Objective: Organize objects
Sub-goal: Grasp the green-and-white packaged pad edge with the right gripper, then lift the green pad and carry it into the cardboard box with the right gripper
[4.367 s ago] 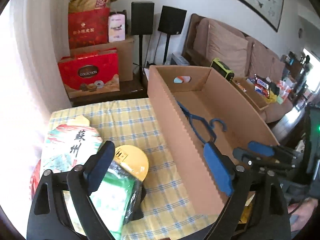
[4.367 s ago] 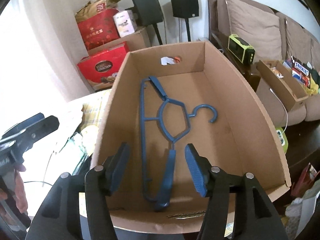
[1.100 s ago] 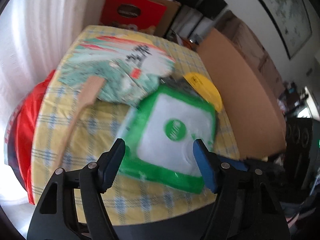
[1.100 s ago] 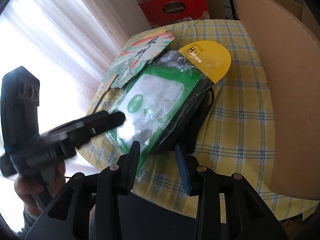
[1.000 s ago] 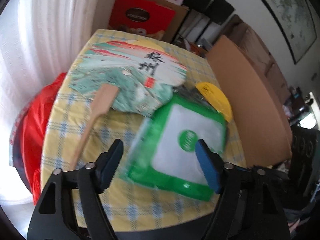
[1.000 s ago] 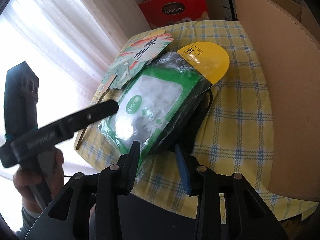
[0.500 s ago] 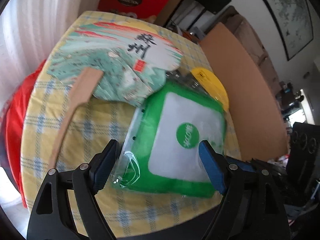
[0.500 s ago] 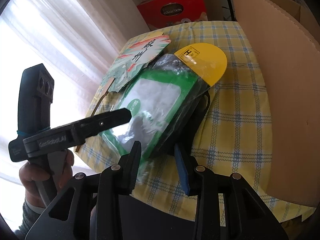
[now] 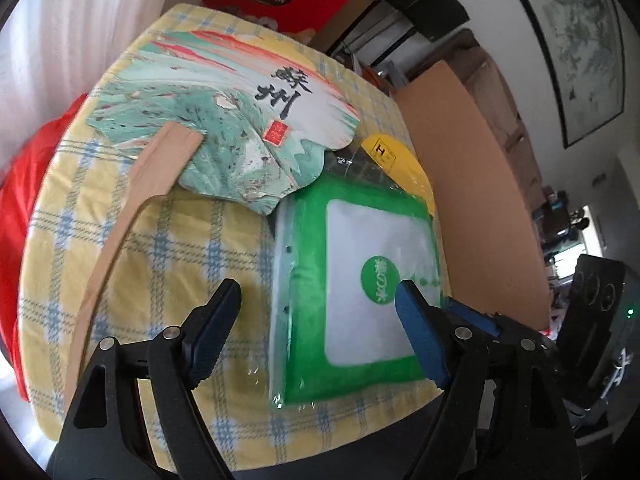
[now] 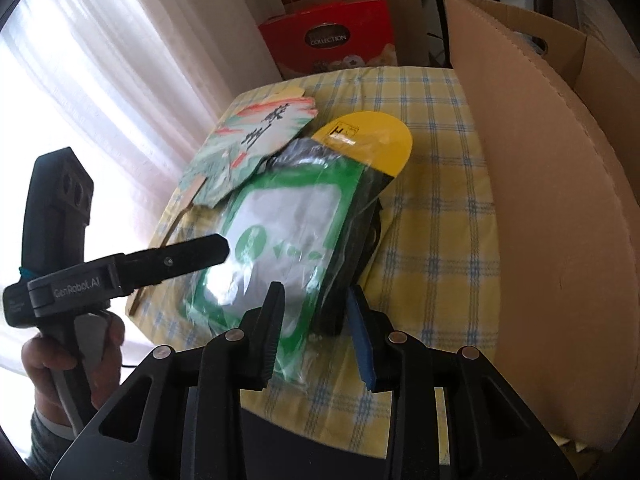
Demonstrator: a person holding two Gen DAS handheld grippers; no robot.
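Observation:
A green-and-white packet (image 9: pixel 372 280) (image 10: pixel 280 240) in clear wrap lies on the yellow checked table, on top of a black thing (image 10: pixel 356 248) and a yellow card (image 9: pixel 396 160) (image 10: pixel 372 140). A painted paper fan (image 9: pixel 240 120) (image 10: pixel 256 136) with a wooden handle overlaps its far corner. My left gripper (image 9: pixel 320 312) (image 10: pixel 208 252) hangs open and wide above the packet's near left part. My right gripper (image 10: pixel 316 320) stands narrow around the packet's near corner and the black thing; I see no pad pressing. Its blue fingertips (image 9: pixel 472 316) show by the packet's right edge.
A tall cardboard box (image 9: pixel 480 184) (image 10: pixel 560 200) stands along the table's right side. Red gift boxes (image 10: pixel 332 36) sit beyond the table, a red bag (image 9: pixel 16 184) hangs at its left, curtains (image 10: pixel 100 60) behind. A hand (image 10: pixel 72 360) grips the left tool.
The left gripper has swung over the packet's near left edge and come a bit closer. The right jaws have narrowed slightly around the corner. The packet has stayed put.

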